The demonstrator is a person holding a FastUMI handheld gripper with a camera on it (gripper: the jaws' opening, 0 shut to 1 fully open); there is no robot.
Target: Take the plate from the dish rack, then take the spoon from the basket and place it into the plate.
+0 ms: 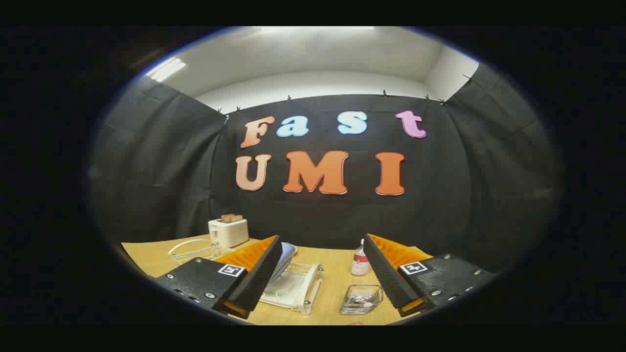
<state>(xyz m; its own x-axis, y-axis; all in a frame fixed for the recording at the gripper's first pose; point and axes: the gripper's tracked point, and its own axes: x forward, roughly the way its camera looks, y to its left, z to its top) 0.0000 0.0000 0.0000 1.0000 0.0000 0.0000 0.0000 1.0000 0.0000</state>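
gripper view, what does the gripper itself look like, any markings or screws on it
The gripper has two long, wedge-shaped fingers with ribbed inner faces, spread wide apart. Each sits on a flat, dark, speckled block dotted with small silver screws. Each block carries a small square black-and-white marker tag near the finger's base. No cables can be seen.

Handheld two-finger gripper (323, 237), seen from its own camera.
Its two fingers were long wedges with ribbed faces, standing wide apart, one to the left of the wire basket (361, 299) and one just to its right, gripping nothing. Behind each finger, nearer than the basket, sat a flat, grainy mounting block with small silver screw heads along its edge and a square black-and-white marker tag.
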